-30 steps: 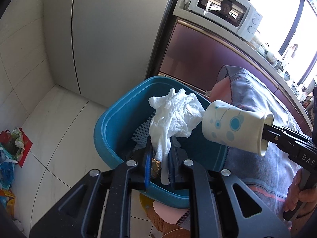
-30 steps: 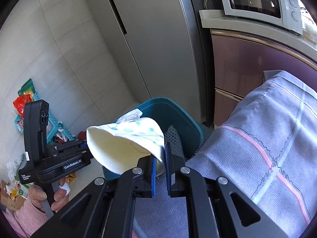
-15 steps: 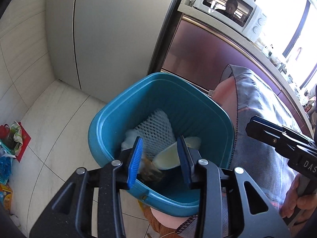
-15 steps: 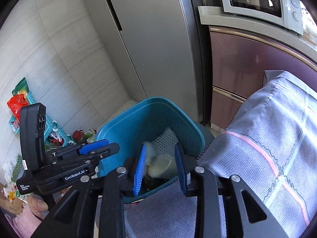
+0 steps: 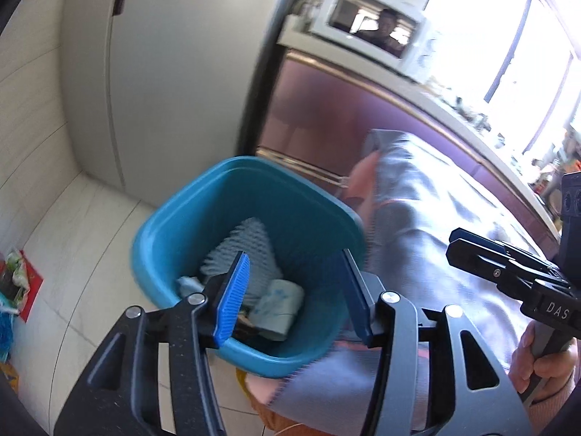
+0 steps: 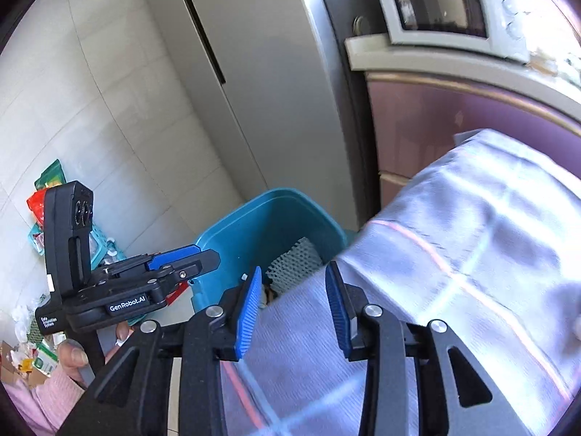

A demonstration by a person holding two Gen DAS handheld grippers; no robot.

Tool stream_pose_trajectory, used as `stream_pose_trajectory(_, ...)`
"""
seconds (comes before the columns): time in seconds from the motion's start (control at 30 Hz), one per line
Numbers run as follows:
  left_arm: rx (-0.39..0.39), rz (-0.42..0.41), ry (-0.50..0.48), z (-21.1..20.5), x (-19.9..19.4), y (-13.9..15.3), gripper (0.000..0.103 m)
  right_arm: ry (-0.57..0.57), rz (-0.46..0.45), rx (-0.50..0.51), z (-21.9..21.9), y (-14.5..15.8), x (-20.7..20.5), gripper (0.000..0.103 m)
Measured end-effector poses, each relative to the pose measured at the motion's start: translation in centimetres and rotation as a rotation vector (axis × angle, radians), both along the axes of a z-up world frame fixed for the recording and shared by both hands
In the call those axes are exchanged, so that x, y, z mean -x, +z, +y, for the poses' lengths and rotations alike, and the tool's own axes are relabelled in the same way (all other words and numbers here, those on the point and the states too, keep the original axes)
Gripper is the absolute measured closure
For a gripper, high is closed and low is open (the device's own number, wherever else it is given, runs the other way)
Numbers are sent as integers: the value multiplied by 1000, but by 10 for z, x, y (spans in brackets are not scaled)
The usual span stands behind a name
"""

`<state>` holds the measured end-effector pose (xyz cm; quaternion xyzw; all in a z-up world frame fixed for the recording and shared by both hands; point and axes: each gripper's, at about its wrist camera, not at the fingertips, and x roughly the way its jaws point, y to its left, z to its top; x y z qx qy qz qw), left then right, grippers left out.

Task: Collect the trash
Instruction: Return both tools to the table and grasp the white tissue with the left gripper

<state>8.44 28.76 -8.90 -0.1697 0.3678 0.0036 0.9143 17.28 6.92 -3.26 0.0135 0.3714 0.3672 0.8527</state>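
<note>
Both claws are hanging above the teal bin [image 5: 174, 225], and neither is carrying anything. The left claw [image 5: 294, 290] is spreading its jaws, with nothing between the blue pads [image 5: 232, 298]; through the gap the bin's inside is showing. The right claw [image 6: 294, 309] is likewise spreading, its jaws bare, over the edge of the grey checked cloth [image 6: 472, 254] that is covering the surface beside the bin.

The trash is lying in the bin: a white paper cup with blue dots [image 5: 279, 307] is resting on its side near the bottom, beside a piece of white foam netting [image 5: 250, 250] that is leaning against the inner wall. A pale crumpled scrap [image 5: 189, 285], possibly tissue (the blur is making it hard to tell), is sitting at the left of the heap.

So this round of collecting seems finished, with these pieces already in the bin. What may be left is the colourful litter [image 6: 47, 196] lying on the tiled floor by the wall, well apart from the bin; whether it counts as trash is not clear from here.
</note>
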Motion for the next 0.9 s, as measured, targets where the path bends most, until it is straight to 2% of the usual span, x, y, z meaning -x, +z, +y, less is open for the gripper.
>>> stream_pose_trajectory(0.2, -17, -62, -150, -56, -2, 20, 50, -88, -59, -34, -56, 15, 25, 64)
stream_pose_trajectory(0.53, -48, -98, -415, -180, -32, 34, 49, -349, -115, -22, -163, 17, 58, 64)
stream_pose_trajectory(0.73, -51, -62, -528, -248, -64, 30, 49, -512, -109, 0, -224, 5, 77, 62)
stream_pose_trajectory(0.9, -69, -34, -561, -291, -90, 27, 49, -602, -96, 35, -256, -8, 81, 57)
